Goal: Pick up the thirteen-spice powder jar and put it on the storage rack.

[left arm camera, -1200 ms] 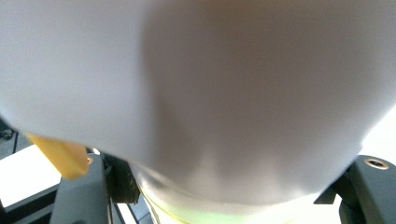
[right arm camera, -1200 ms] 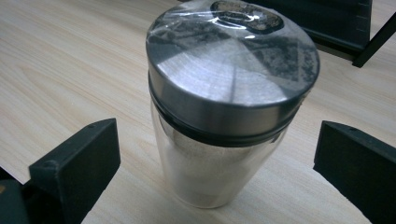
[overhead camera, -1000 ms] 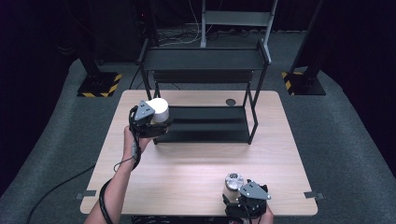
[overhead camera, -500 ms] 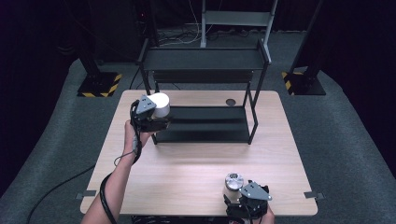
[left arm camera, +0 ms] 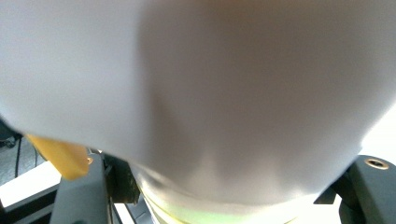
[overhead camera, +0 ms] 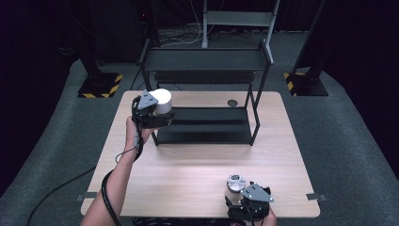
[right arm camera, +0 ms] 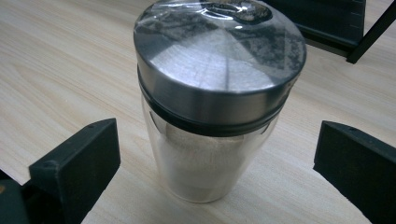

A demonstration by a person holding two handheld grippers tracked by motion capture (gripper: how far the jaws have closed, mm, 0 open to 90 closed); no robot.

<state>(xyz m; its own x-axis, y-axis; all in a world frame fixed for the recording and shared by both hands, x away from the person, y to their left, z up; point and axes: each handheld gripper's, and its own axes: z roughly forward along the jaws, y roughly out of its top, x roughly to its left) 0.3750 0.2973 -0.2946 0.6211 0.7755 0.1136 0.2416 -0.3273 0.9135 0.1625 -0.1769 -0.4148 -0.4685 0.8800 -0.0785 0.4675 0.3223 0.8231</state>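
The left gripper [overhead camera: 157, 115], clamped on a white container [overhead camera: 161, 100], has edged toward the shelf [overhead camera: 207, 125]; the right gripper [right arm camera: 215, 154] stands released around a powder-filled glass jar [right arm camera: 210, 154].

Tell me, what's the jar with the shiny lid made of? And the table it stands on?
The jar looks like clear glass, maybe hard plastic: you can see pale powder through its wall. Its lid seems to be brushed metal, since it is grey and mirrors the room. The table looks like light wood, perhaps only a printed wood surface, with fine grain lines.
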